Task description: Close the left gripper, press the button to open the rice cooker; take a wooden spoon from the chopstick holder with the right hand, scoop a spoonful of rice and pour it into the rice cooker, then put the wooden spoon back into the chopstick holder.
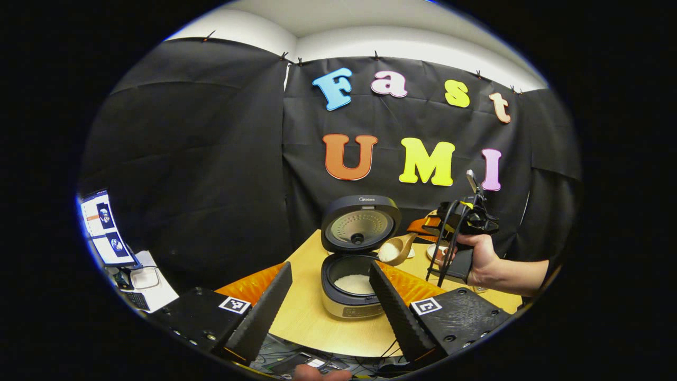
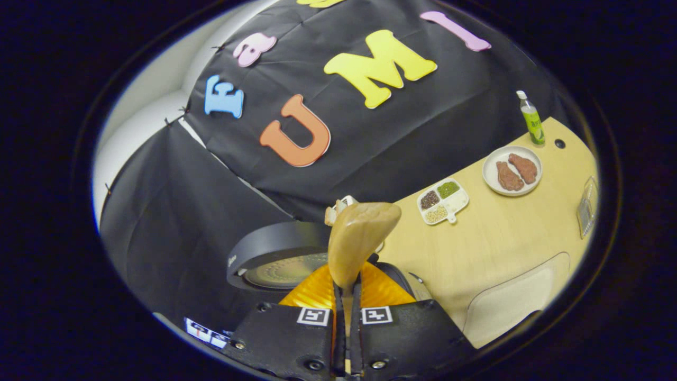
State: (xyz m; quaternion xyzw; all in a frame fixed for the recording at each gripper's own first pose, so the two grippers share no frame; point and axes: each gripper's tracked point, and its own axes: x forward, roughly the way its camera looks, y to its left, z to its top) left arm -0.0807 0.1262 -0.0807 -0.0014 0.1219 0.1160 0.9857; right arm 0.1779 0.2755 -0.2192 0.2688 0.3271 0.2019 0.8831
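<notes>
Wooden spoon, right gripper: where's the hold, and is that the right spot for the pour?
Right gripper clamps the wooden spoon by its slim handle end, from behind. Good: the bowl stays clear, loaded with rice, beside the open rice cooker, free to tip.

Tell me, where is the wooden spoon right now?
In the left gripper view the wooden spoon, full of rice, is held by the right gripper just right of the rice cooker, beside its raised lid.

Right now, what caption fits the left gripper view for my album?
Wooden spoon full of rice tips over the open rice cooker, held by the right gripper.
</notes>
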